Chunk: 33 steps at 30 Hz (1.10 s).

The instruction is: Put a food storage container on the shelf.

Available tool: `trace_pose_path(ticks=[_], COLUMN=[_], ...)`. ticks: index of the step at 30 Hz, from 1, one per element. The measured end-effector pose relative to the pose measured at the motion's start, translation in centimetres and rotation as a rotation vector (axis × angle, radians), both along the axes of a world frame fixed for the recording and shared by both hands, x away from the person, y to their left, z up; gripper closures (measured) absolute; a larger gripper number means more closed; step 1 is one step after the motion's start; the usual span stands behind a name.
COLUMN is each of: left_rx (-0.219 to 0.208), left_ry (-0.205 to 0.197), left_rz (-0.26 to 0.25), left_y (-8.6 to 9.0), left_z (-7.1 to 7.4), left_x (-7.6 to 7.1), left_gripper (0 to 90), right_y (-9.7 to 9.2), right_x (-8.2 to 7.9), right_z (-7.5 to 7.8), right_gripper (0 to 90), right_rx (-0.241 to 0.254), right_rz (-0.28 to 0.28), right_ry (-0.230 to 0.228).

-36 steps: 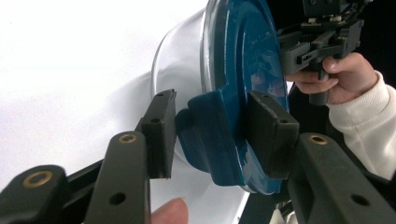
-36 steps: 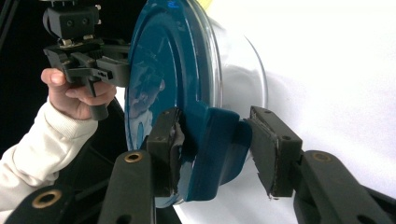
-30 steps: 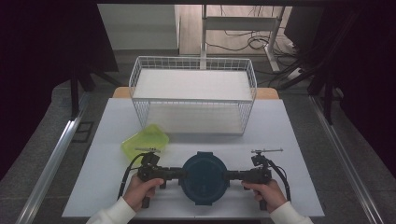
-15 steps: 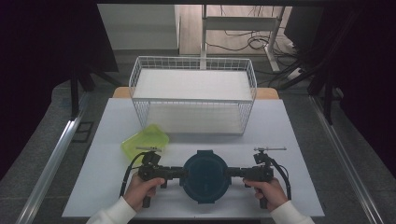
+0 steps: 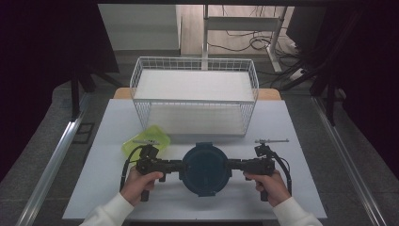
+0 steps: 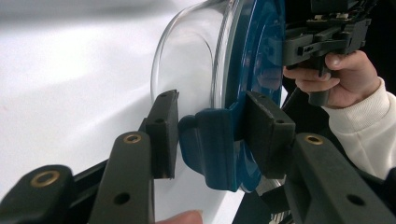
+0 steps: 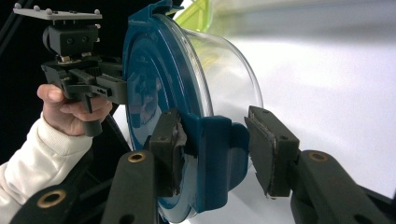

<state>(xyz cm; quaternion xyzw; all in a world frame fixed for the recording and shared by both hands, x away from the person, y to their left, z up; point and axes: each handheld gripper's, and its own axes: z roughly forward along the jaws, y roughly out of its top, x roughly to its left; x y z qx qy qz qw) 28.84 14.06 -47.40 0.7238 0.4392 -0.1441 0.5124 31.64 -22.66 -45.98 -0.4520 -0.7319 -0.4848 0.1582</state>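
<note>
Now I have the lidded bowl (image 5: pixel 206 168) between both grippers, near the table's (image 5: pixel 108 136) front edge.
My left gripper (image 6: pixel 212 133) and right gripper (image 7: pixel 212 149) each straddle a blue lid clip, jaws partly open, one pad touching, the other just clear.

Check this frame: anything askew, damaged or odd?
One thing: the pad on the right tongs looks frayed and peeling where it meets the blue lid's clip. Otherwise the lidded glass container sits level between both tongs, the left tongs straddling the opposite clip. The wire basket stands upright.
</note>
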Motion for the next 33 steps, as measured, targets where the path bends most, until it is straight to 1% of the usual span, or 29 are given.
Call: trace_pose_path(ticks=[3,4,9,12,15,16,18,27,33], left_rx=[-0.002,0.001,0.008,0.009,0.015,0.019,0.017,0.009,0.012], left_ry=[-0.015,-0.020,-0.047,-0.059,-0.075,-0.084,-0.095,-0.118,-0.144], left_rz=[-0.001,0.002,0.002,0.002,0.002,-0.002,-0.001,0.005,0.005], left_y=[0.1,0.1,0.4,0.5,0.6,0.7,0.8,1.2,1.6], left_z=[0.8,1.1,2.4,3.2,4.0,4.4,5.1,7.3,9.1], left_x=[0.4,0.6,1.3,1.9,2.5,2.8,3.3,5.5,6.8], left_gripper=[57.8,57.8,57.8,57.8,57.8,57.8,57.8,57.8,57.8], right_y=[0.1,0.1,0.4,0.5,0.6,0.6,0.7,1.0,1.5], right_x=[0.6,0.6,1.2,1.7,2.2,2.6,2.8,4.9,6.1], right_z=[1.1,1.1,2.1,2.9,3.5,3.9,4.2,6.4,8.2], right_gripper=[56.5,56.5,56.5,56.5,56.5,56.5,56.5,56.5,56.5], right_rx=[0.003,0.003,0.012,0.016,0.020,0.028,0.031,0.042,0.041], right_rz=[0.001,0.001,0.000,-0.003,-0.007,-0.007,-0.009,-0.017,-0.021], right_ry=[-0.032,-0.032,-0.048,-0.070,-0.077,-0.083,-0.084,-0.115,-0.137])
